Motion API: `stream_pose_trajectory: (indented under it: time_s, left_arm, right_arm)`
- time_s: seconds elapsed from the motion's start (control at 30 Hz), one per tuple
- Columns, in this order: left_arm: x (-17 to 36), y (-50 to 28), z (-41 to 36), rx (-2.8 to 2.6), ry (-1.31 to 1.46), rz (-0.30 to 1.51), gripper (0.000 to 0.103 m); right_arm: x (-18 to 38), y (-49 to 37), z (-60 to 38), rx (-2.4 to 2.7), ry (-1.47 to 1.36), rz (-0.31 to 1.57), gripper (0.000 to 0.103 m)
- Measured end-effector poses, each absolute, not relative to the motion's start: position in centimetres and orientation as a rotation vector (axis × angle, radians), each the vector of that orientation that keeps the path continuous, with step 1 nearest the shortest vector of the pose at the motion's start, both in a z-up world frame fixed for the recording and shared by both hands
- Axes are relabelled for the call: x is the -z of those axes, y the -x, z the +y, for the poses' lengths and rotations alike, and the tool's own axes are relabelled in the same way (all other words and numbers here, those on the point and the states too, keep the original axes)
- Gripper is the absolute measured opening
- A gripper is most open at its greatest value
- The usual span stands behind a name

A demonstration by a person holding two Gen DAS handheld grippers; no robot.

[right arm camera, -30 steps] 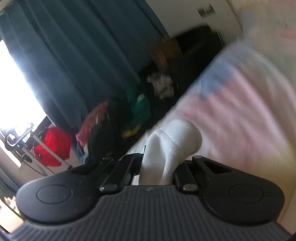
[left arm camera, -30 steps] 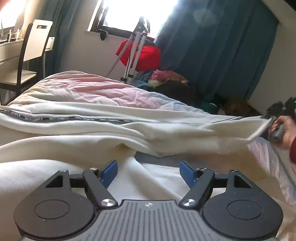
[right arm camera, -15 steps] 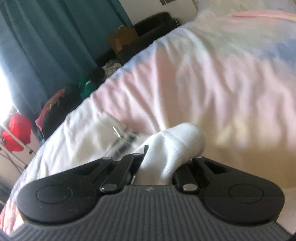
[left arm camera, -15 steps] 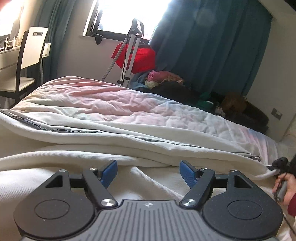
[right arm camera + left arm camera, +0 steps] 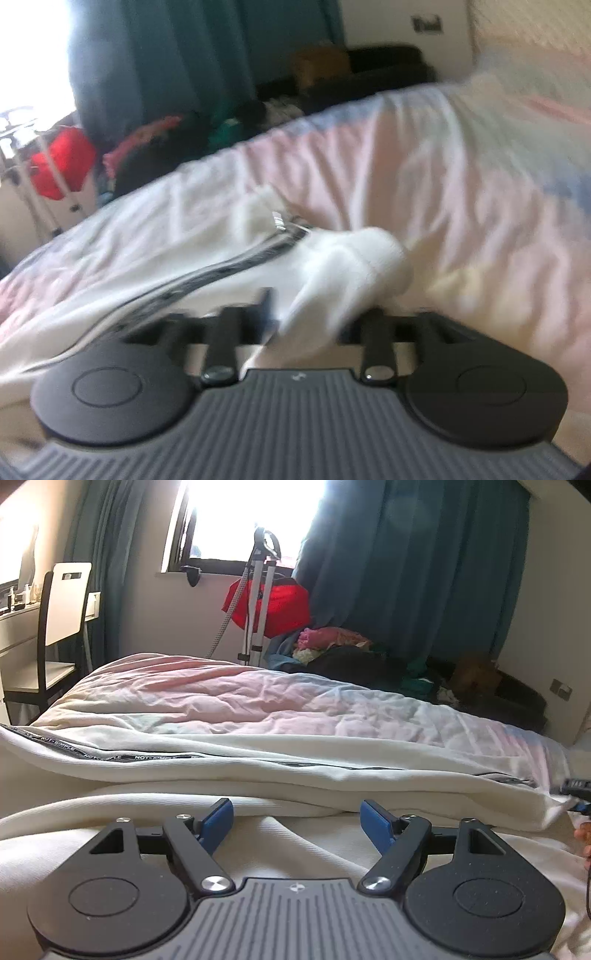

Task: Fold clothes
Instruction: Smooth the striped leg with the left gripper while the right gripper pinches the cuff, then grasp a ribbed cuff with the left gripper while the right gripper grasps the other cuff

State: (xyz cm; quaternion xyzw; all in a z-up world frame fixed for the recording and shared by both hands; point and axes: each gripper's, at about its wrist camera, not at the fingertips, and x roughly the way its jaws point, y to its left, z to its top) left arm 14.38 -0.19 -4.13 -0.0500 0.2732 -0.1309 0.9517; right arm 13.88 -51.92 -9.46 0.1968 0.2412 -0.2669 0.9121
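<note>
One cream garment [image 5: 295,775] lies across one bed [image 5: 258,701], with one dark printed tape along its zip edge [image 5: 155,757] and one metal zip pull [image 5: 279,221] at the end. Two grippers: the left [image 5: 296,821] with two blue pads [image 5: 218,823], the right [image 5: 303,314] blurred, one bunch of white cloth between its jaws. One chair [image 5: 59,627] stands by one desk [image 5: 14,627]. One window [image 5: 240,520], two teal curtains [image 5: 406,572]. One red bag [image 5: 277,605], one metal stand [image 5: 258,602], one heap of clothes [image 5: 351,653], one wall socket [image 5: 560,691]
</note>
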Motion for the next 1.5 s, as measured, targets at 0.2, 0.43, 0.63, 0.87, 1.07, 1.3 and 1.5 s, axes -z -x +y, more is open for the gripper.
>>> stream_pose_trajectory:
  time_s: [0.2, 0.43, 0.63, 0.87, 1.07, 1.3, 1.5]
  left_arm:
    - [3.1, -11.7, -1.0, 0.302, 0.071, 0.521, 0.079]
    - [2.1, -8.1, -1.3, 0.314, 0.020, 0.494, 0.086]
    - [1.3, -6.7, 1.0, 0.253, 0.077, 0.529, 0.095]
    - [1.1, -6.5, 6.5, 0.097, 0.255, 0.662, 0.096]
    - [1.0, -4.2, 15.2, -0.036, 0.540, 0.777, 0.096]
    - [1.9, -1.3, 23.8, -0.188, 0.842, 0.871, 0.095]
    - [3.6, -1.5, 27.7, -0.232, 1.016, 0.882, 0.090]
  right_arm:
    - [4.9, -10.1, -46.0, 0.418, -0.298, 0.435, 0.084]
    - [0.6, -4.7, -37.7, 0.317, -0.204, 0.425, 0.084]
    - [0.7, -2.2, -36.4, 0.325, -0.213, 0.417, 0.084]
    - [3.0, -2.9, -39.0, 0.440, -0.269, 0.484, 0.084]
    - [3.9, -3.1, -38.9, 0.450, -0.273, 0.515, 0.084]
    - [4.0, -2.9, -38.8, 0.456, -0.260, 0.543, 0.084]
    - [4.0, -1.4, -41.7, 0.510, -0.418, 0.551, 0.084]
